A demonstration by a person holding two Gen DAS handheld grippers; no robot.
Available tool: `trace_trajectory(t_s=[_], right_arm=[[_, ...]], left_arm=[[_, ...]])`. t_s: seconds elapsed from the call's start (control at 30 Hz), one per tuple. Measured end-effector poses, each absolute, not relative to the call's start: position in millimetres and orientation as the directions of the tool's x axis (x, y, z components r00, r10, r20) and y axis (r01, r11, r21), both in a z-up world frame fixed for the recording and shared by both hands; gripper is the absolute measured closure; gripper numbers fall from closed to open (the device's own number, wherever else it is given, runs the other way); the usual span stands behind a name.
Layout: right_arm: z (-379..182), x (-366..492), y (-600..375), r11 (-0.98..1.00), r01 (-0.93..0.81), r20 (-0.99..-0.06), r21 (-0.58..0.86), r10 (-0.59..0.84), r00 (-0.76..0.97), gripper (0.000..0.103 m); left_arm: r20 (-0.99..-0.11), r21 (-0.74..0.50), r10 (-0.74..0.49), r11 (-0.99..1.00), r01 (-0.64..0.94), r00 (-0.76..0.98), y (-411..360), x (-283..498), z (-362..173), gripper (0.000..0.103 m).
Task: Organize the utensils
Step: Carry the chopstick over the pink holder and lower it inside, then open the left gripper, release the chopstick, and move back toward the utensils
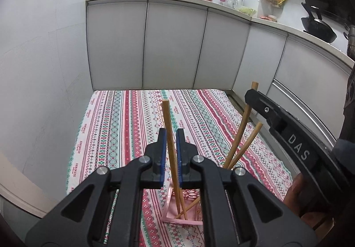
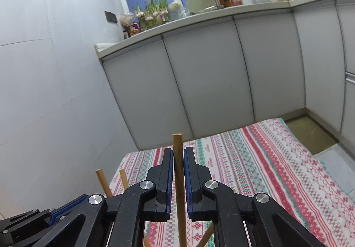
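chopsticks are what we are sorting, and they stand in the pink holder (image 1: 177, 209) on the patterned tablecloth (image 1: 124, 127). in the left wrist view one chopstick (image 1: 169, 136) rises between the blue pads (image 1: 163, 149) of our left gripper (image 1: 171, 136); the jaws sit narrowly apart, with a visible gap on either side of the stick, so we read them as open around it, not clamping. its lower end rests inside the holder beside two short sticks. two more chopsticks (image 1: 240, 136) lean to the right.

in the right wrist view our right gripper (image 2: 178, 156) brackets another chopstick (image 2: 178, 171), jaws close to it; whether they pinch it we cannot tell.

to do this step well, we judge it best to let each stick settle upright in the holder, widen the jaws fully, then lift straight up along the stick so the pads do not drag it. we should watch the leaning pair, since a sideways nudge could tip the light holder.
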State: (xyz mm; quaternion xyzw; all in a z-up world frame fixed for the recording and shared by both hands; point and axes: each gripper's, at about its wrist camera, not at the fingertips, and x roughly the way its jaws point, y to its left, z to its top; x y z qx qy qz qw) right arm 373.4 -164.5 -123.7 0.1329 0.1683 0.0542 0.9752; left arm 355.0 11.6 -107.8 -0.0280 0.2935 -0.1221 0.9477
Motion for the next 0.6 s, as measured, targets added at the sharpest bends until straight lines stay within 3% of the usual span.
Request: trace_trajectory(t_s=[0.13, 0.27, 0.37, 0.6], right_arm=[[-118, 370, -167, 0.957, -0.068, -0.311, 0.283, 0.158, 0.937, 0.09], [-112, 360, -173, 0.953, -0.069, -0.302, 0.294, 0.161, 0.94, 0.076], [-105, 351, -176, 0.955, -0.063, -0.3, 0.29, 0.153, 0.942, 0.074], [-85, 321, -188, 0.956, -0.05, -0.307, 0.289, 0.142, 0.941, 0.061]], left_arm=[[-0.556, -0.133, -0.25, 0.968, 0.212, 0.792, 13, 353, -105, 0.083], [-0.564, -0.147, -0.255, 0.967, 0.208, 0.785, 18, 349, -104, 0.081], [-0.564, -0.154, -0.255, 0.967, 0.203, 0.785, 21, 344, -101, 0.078], [-0.569, -0.167, -0.255, 0.967, 0.194, 0.782, 25, 323, -90, 0.052]])
